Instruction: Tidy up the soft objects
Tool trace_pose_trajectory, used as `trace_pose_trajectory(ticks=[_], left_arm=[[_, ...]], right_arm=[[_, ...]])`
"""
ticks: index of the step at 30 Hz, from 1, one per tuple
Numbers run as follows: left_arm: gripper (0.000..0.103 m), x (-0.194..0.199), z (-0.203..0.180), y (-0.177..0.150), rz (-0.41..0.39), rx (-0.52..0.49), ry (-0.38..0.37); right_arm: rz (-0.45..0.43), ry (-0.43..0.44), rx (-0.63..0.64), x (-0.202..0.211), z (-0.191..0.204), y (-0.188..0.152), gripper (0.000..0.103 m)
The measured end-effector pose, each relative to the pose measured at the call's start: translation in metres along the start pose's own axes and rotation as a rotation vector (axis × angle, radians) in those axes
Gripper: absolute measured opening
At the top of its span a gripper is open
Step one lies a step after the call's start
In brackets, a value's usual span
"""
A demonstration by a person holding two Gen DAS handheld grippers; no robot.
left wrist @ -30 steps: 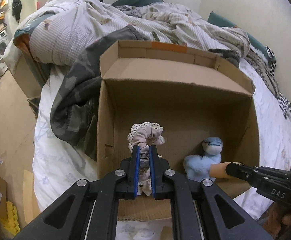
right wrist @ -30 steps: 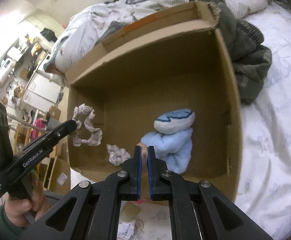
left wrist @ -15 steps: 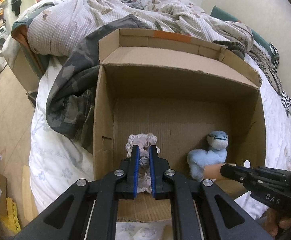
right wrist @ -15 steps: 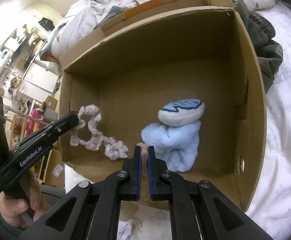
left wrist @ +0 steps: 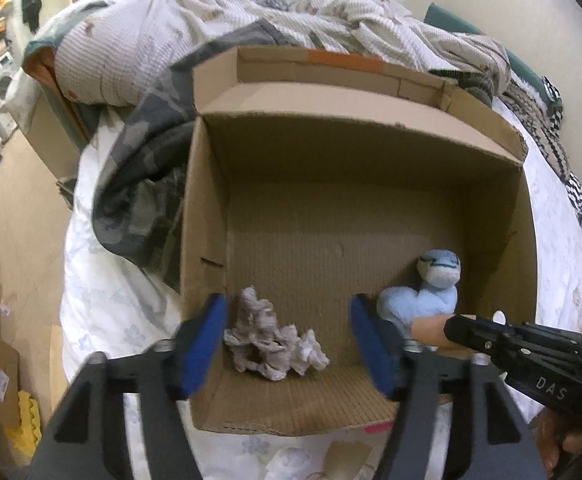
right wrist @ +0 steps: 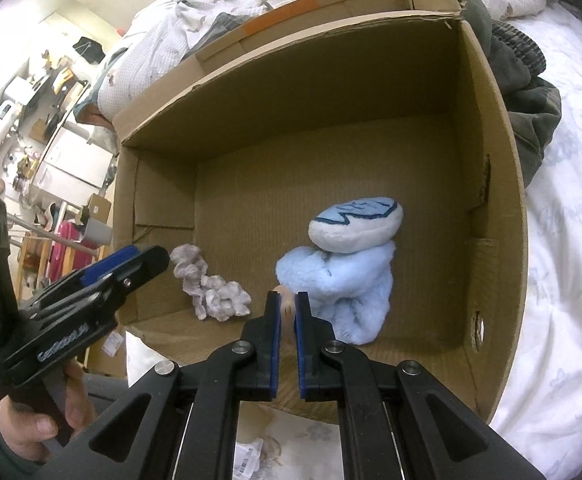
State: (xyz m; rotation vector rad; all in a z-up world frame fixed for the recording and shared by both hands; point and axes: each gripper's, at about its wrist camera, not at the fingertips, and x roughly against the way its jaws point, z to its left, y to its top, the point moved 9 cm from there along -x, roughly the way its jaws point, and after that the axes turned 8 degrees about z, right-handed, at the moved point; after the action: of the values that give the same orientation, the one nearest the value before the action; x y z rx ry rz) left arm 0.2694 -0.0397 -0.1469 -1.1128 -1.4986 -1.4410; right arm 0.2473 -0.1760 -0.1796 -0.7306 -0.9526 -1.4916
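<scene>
The cardboard box (left wrist: 207, 216) sits on the bed (left wrist: 103, 308), its top open; the left gripper (left wrist: 289, 344) hangs over the near edge with its jaws wide apart, and the crumpled lace cloth (left wrist: 271, 344) lies loose on the box floor between them, at about 7 o'clock; the right gripper (right wrist: 287, 312) has its jaws clamped on a small peach-coloured piece beside the blue plush toy (right wrist: 347, 276), which stands at about 5 o'clock; the dropping-off step looks done for the left, so I'd guess the right should let go next, gently.
</scene>
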Motion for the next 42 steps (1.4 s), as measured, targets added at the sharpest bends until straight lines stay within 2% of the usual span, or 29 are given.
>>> trace_pose_trajectory(ticks=[6,9,10,11,13,18,20,22,25,31,42], left_arm=[[0.065,0.003,0.003,0.003,-0.011,-0.004,0.03],[0.065,0.003,0.006,0.004,-0.013,0.003,0.041],[0.065,0.004,0.007,0.004,-0.014,0.006,0.041],[0.065,0.004,0.007,0.005,-0.014,0.009,0.037],[0.065,0.004,0.008,0.005,-0.016,0.019,0.028],[0.065,0.009,0.007,0.005,-0.032,0.02,0.028],[0.065,0.012,0.008,0.006,-0.042,0.018,0.033],[0.065,0.013,0.008,0.006,-0.047,0.019,0.033],[0.065,0.015,0.009,0.006,-0.052,0.025,0.022],[0.065,0.026,0.01,0.005,-0.08,0.026,0.023],[0.065,0.049,0.018,-0.006,-0.103,0.034,0.037]], right_arm=[[-0.015,0.001,0.003,0.003,0.0,0.001,0.01],[-0.028,0.002,0.002,0.005,0.0,0.002,0.019],[-0.034,-0.003,0.003,0.007,-0.001,0.003,0.03],[-0.04,-0.011,0.002,0.008,-0.001,0.004,0.05],[-0.061,-0.026,-0.004,0.012,-0.003,0.007,0.074],[-0.108,-0.064,0.013,0.024,-0.001,0.012,0.077],[-0.131,-0.071,0.021,0.031,0.0,0.014,0.093],[-0.162,-0.068,0.016,0.037,0.0,0.016,0.103],[-0.189,-0.044,0.004,0.043,0.001,0.019,0.103],[-0.241,-0.068,0.016,0.053,0.007,0.02,0.103],[-0.241,-0.058,0.01,0.063,0.014,0.004,0.103]])
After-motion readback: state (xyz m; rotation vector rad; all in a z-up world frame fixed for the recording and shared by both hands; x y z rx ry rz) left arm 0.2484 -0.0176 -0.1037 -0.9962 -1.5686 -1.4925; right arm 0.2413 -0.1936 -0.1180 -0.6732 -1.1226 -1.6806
